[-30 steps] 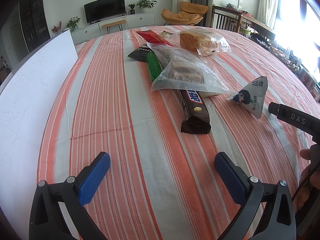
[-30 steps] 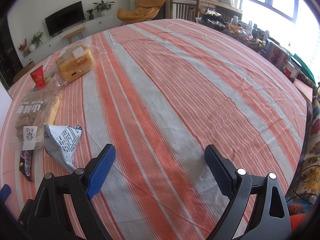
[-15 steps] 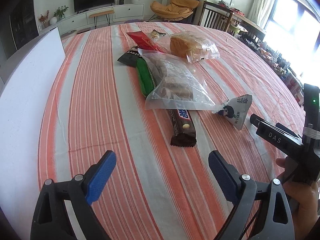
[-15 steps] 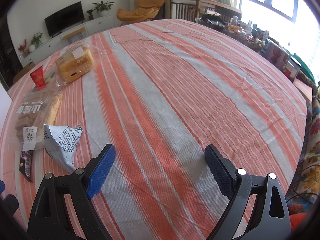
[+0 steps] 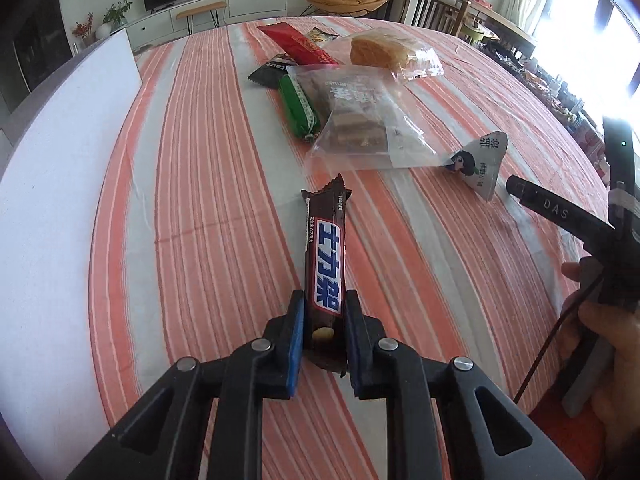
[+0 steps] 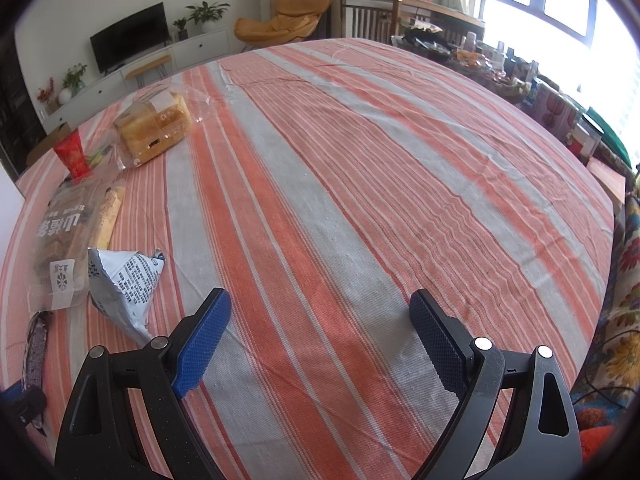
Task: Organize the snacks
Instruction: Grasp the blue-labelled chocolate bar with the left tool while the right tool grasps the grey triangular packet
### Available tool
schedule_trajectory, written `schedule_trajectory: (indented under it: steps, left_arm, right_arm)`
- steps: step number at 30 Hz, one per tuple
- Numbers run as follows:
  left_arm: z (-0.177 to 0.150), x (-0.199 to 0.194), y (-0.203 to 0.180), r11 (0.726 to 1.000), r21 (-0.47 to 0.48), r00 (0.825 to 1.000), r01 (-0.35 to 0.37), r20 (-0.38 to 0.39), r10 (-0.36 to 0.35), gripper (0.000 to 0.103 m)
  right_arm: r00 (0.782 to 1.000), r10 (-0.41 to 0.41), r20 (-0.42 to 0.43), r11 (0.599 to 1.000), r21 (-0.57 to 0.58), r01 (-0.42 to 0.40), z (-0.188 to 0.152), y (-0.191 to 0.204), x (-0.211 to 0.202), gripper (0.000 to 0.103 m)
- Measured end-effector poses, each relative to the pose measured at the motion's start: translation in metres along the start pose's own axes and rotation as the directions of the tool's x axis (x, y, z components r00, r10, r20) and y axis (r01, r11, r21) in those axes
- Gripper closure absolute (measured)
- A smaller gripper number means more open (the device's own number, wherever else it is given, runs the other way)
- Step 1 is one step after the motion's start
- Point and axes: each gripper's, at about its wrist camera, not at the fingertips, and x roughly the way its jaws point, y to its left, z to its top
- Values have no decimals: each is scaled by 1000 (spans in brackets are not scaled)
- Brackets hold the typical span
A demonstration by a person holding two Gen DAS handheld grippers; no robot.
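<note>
**Brown chocolate bar clamped in the left gripper**

Brown-wrapped, the chocolate bar (image 5: pixel 325 276) sits between the blue pads (image 5: pixel 295 344) of the left gripper (image 5: pixel 323 340), whose jaws are closing and already press on its near end. Its long axis runs straight out along the fingers, the crimped far end pointing toward the pile of snacks toward the far edge of the striped tablecloth (image 5: pixel 208 208). That far end appears raised off the cloth, though this is hard to tell.

Beyond it lie a clear bag of wafers (image 5: pixel 352 120), a green packet (image 5: pixel 298 106) touching the bag's left side, a red packet (image 5: pixel 298 46), and bagged bread (image 5: pixel 394 54). A triangular foil pouch (image 5: pixel 482 162) lies near the right edge, just beside the clear bag's corner.

The right gripper (image 6: pixel 320 344) hangs over bare cloth, jaws spread wide with nothing between them.
</note>
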Motion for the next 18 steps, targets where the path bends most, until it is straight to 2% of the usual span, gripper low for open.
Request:
schedule_trajectory:
  steps: [1,3,5,7,9,10,11,13,15,16,18]
  left_arm:
    - [-8,-5,5,1000,-11,1000,-2,-1,2,82]
    - [-15,-10,10,1000,-22,1000,8,-2,-8,73]
    - [-14,-9,9,1000,-4,1000,-8,19,8,45]
    - [-10,-4,4,998,23,998,-52,45,51,43]
    - [-4,4,-1,996,41,996,-79,51,77,46]
    - [-2,4,-3,995,49,993,-90,76,86,64]
    - [-2,4,-5,994,61,992,-89,93,83,86]
    - [-1,5,-9,993,69,991,-94,98,87,86]
    - [-4,3,-6,996,54,993,-67,105,61,86]
    - [-6,1,-4,998,39,993,-52,105,48,86]
    - [-10,-5,3,1000,-4,994,-12,111,12,86]
  right_arm:
    - [1000,-1,0,1000,2,1,0,0,0,10]
    - [1000,-2,1,1000,6,2,1,0,-1,10]
    - [1000,2,2,1000,10,-2,1,-1,-2,10]
    - [998,63,18,996,63,-64,2,-11,-6,11]
    - [973,213,92,955,193,-227,4,-38,-18,12]
    - [957,250,150,926,250,-281,3,-51,-25,12]
    - [942,271,200,904,282,-320,3,-62,-33,11]
    - [899,357,253,865,273,-420,3,-69,-42,11]
    - [853,467,235,843,173,-509,6,-51,-46,11]
    - [847,489,208,850,104,-516,7,-35,-47,11]
    - [859,496,125,868,-44,-494,10,3,-43,12]
